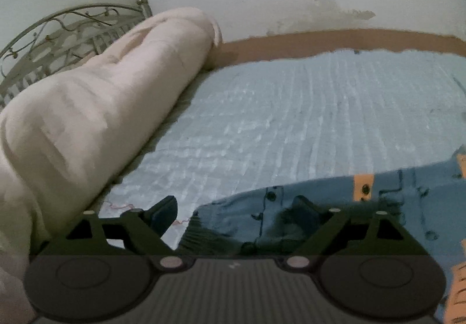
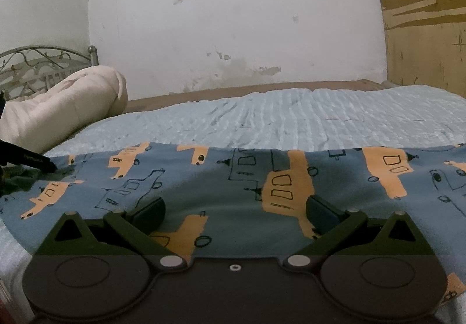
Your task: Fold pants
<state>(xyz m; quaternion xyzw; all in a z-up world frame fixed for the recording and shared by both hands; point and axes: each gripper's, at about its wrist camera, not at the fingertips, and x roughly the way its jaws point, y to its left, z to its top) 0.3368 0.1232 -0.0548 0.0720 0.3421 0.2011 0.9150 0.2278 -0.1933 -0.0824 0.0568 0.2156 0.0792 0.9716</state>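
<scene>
Jaws wide on both grippers, left gripper [image 1: 234,214], right gripper [image 2: 235,214], one pants [image 2: 233,178], one bed [image 2: 320,120]

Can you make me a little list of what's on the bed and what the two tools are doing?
pants: blue with orange trucks, spread flat on the bed
bed cover: pale blue, ribbed
rolled blanket: cream, by the metal headboard
left tool: open, at the pants' edge, holding nothing
right tool: open, over the pants, holding nothing
</scene>
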